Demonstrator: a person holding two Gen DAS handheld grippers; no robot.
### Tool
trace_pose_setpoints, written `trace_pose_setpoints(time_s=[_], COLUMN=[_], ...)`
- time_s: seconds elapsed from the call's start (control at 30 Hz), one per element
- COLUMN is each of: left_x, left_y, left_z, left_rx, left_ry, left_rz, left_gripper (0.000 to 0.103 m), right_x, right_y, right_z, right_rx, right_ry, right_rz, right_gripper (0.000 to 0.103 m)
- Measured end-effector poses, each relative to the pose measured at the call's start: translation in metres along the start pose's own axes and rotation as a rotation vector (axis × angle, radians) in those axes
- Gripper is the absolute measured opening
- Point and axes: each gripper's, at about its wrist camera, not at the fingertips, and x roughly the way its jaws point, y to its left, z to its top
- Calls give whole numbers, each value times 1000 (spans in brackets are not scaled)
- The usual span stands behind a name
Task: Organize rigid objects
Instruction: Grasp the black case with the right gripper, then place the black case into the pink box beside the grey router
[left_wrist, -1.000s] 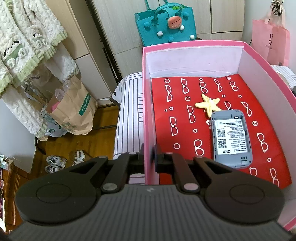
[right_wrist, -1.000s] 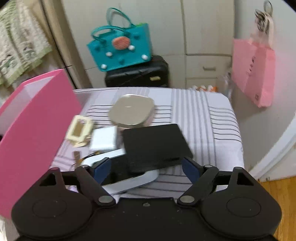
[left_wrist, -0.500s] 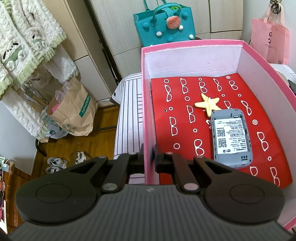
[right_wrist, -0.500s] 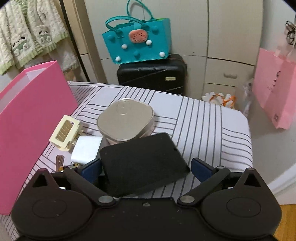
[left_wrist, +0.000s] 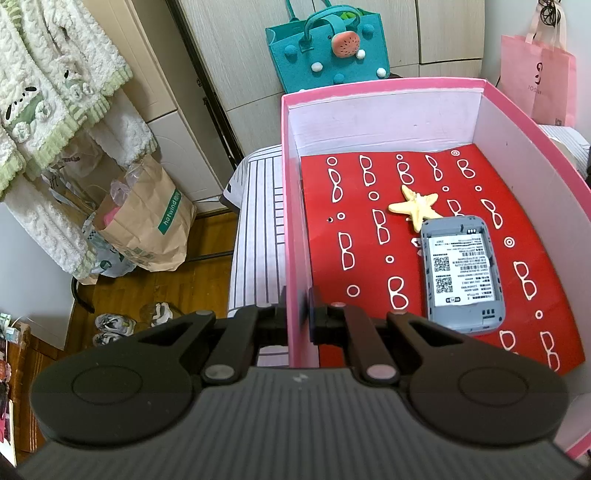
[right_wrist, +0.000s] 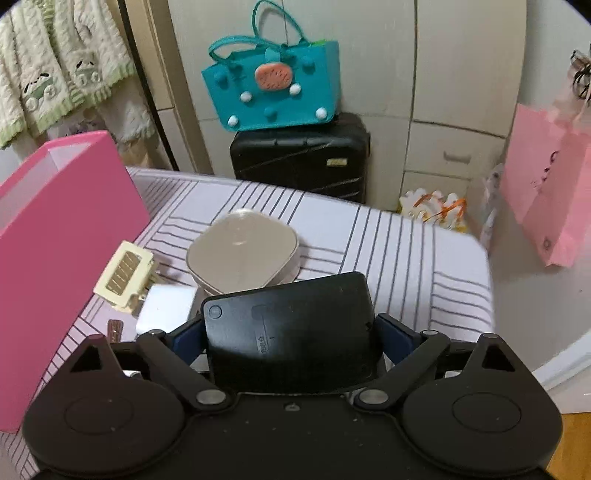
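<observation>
My left gripper is shut on the near left wall of the pink box. Inside, on the red patterned floor, lie a cream starfish piece and a grey device with its label up. My right gripper is shut on a flat black cover and holds it lifted above the striped table. On the table below lie a beige rounded case, a cream hair clip and a white adapter. The pink box stands at the left.
A teal felt bag sits on a black suitcase behind the table. A pink paper bag hangs at the right. A brown paper bag and shoes are on the wooden floor at the left.
My right gripper has lifted the black cover off the silver object and tilted it up, nearer the camera. The left gripper still holds the box wall.
</observation>
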Motion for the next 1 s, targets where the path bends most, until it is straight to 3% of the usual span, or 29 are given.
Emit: trace_pose_setpoints(time_s=[0.2, 0.4, 0.57, 0.7, 0.87, 1.0], left_x=[0, -1, 0, -1, -2, -2], left_y=[0, 0, 1, 0, 1, 1], left_z=[0, 0, 1, 0, 0, 0], left_rx=[0, -8, -22, -21, -27, -30], left_ry=[3, 1, -1, -16, -16, -15], left_rz=[1, -3, -12, 1, 0, 1], left_gripper=[7, 7, 7, 7, 7, 7], right_x=[-45, -72, -57, -31, 7, 29], right_y=[48, 114, 178, 219, 255, 258], right_z=[18, 56, 87, 94, 93, 99], right_rx=[-100, -195, -269, -267, -282, -252], right_ry=[-71, -102, -19, 54, 155, 206], right_rz=[54, 238, 366, 428, 431, 444], right_gripper=[97, 97, 97, 97, 97, 97])
